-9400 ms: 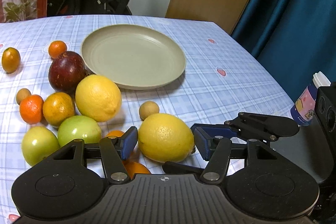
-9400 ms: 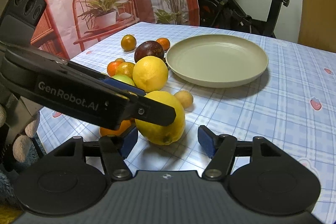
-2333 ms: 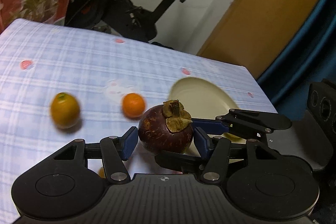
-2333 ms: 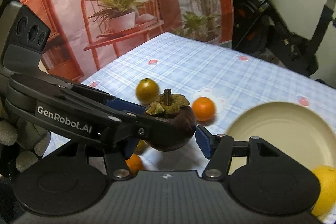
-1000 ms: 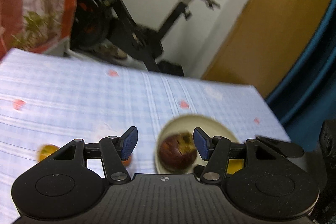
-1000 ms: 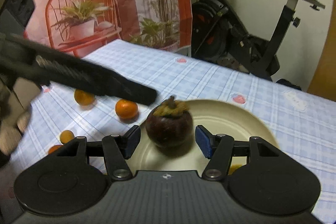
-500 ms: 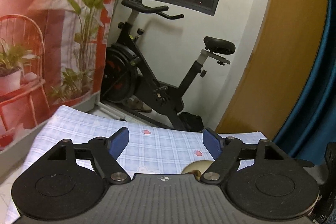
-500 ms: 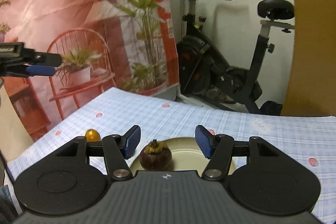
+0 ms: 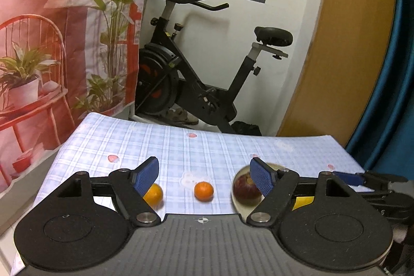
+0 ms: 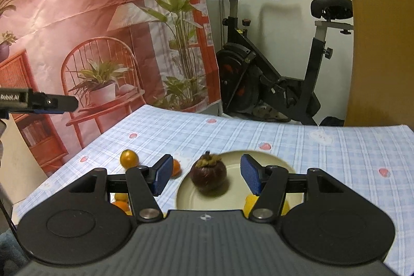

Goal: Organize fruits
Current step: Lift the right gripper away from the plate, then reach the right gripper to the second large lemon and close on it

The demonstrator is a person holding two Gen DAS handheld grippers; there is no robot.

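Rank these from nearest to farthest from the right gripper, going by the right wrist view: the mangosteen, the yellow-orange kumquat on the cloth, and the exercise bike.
From the right gripper:
1. Mangosteen, on the plate, straight ahead between the open fingers.
2. Kumquat, farther back on the left, on the tablecloth.
3. Exercise bike, beyond the table's far edge, against the wall.

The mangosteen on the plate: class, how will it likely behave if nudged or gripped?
The mangosteen is round, so a nudge would probably roll it across the shallow plate. Its rind looks firm, likely stiff under pads. The leafy cap might snag or tear.
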